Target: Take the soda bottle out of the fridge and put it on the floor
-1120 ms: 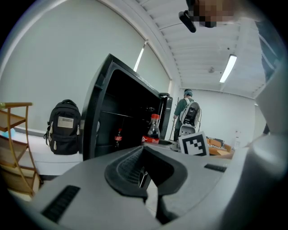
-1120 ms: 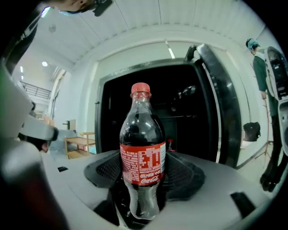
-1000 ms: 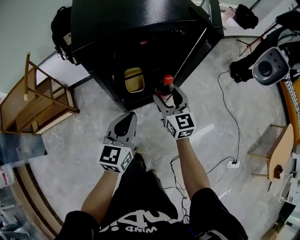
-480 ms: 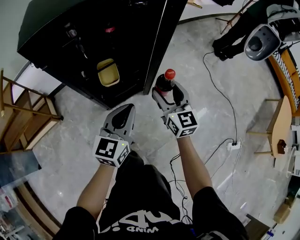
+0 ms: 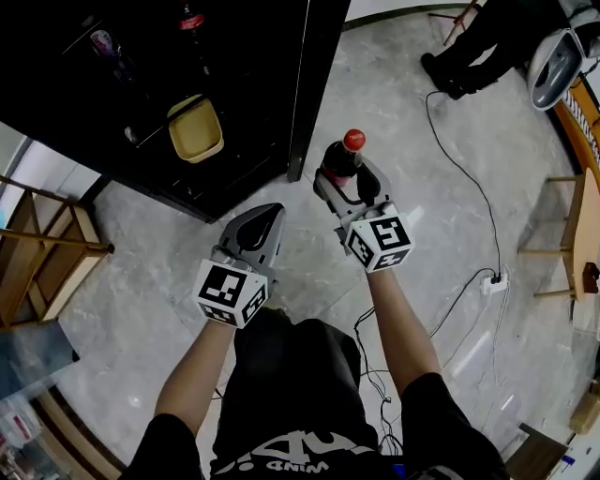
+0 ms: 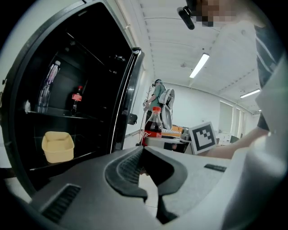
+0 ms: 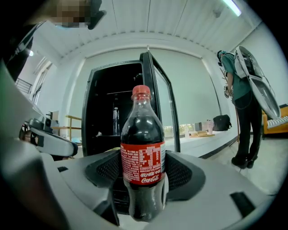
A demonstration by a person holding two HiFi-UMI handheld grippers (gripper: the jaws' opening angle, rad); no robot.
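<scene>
Clamping the Coca-Cola bottle (image 5: 342,161) at centre frame in our right gripper (image 5: 346,181), left gripper (image 5: 262,219) closed empty, we should next lower it onto the floor (image 5: 412,112).

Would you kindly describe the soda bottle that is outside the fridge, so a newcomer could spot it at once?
Start at the black fridge with its door open; right of the door's edge, above the floor, the right gripper is shut on the soda bottle. It stands upright, dark drink, red cap and label; the other red-capped bottle sits on a shelf inside the fridge.
</scene>
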